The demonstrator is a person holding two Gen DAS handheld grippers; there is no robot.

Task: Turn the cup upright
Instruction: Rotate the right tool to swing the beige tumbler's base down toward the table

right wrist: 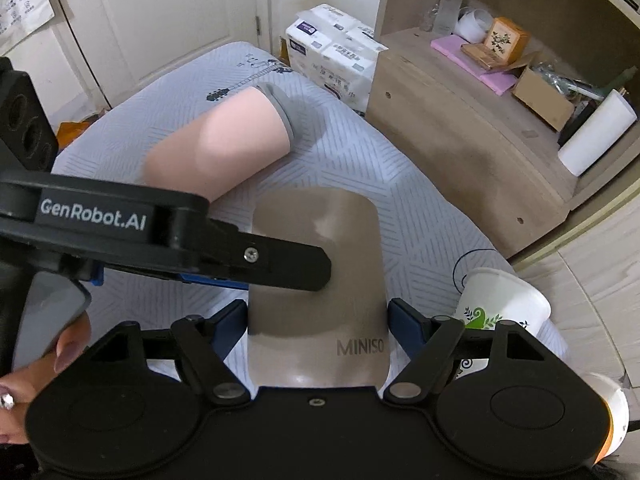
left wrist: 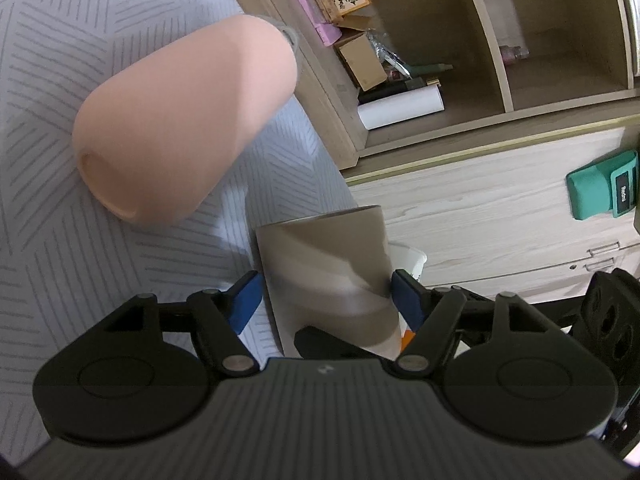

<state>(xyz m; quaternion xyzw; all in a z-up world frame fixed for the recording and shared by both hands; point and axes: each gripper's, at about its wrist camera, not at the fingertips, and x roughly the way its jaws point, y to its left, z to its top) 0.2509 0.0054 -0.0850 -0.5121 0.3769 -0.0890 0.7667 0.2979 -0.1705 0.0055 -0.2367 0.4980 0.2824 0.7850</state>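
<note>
A taupe MINISO cup point(right wrist: 320, 276) stands between both grippers on the patterned cloth; its closed flat end faces up. My right gripper point(right wrist: 318, 316) has its blue pads against the cup's two sides. My left gripper point(left wrist: 326, 294) also closes on the same cup point(left wrist: 324, 264), and one of its fingers point(right wrist: 288, 260) crosses the cup's side in the right wrist view. A pink cup point(left wrist: 180, 120) lies on its side on the cloth behind, also in the right wrist view point(right wrist: 216, 140).
A white paper cup with green print point(right wrist: 500, 300) lies on its side to the right of the taupe cup. A wooden shelf unit point(right wrist: 460, 140) with boxes, a bottle and a white roll stands to the right. Tissue packs point(right wrist: 336, 52) sit behind the cloth.
</note>
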